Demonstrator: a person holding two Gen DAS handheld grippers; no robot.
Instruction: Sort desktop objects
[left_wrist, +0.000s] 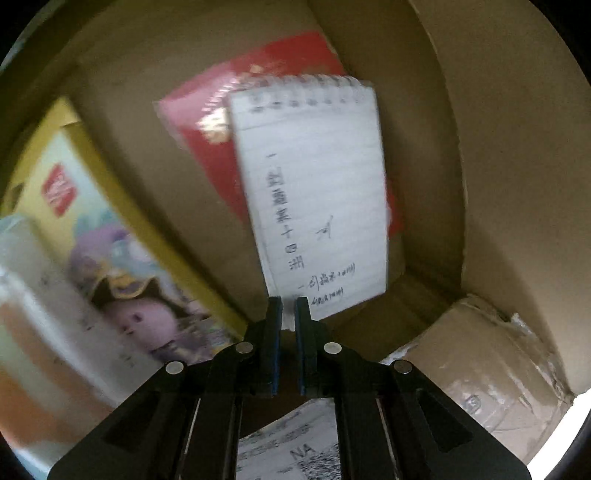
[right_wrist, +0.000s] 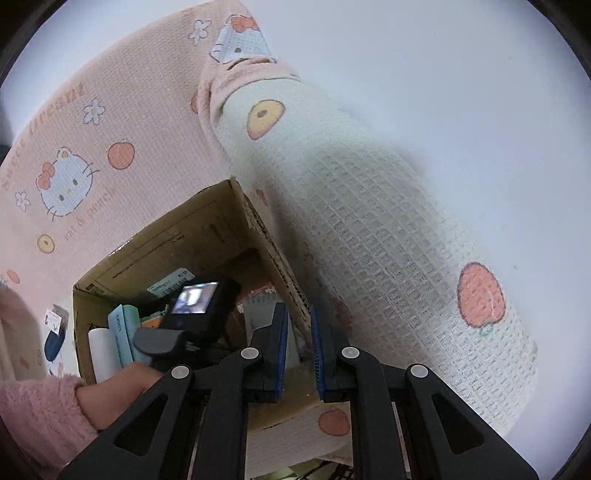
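From the left wrist, my left hand-held gripper (left_wrist: 289, 308) pinches only the bottom edge of the notepad (left_wrist: 310, 192) inside the box (left_wrist: 517, 184); so thin a hold could slip or let it swing. From the right wrist, my right hand-held gripper (right_wrist: 299, 321) hangs empty and slightly parted over the box rim, which it could clip.

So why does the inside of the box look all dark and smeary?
In the left wrist view the cardboard box shades its inside, and motion blurs the notepad and yellow box. In the right wrist view daylight is bright; the near white towel looks soft, and the fisheye bends everything.
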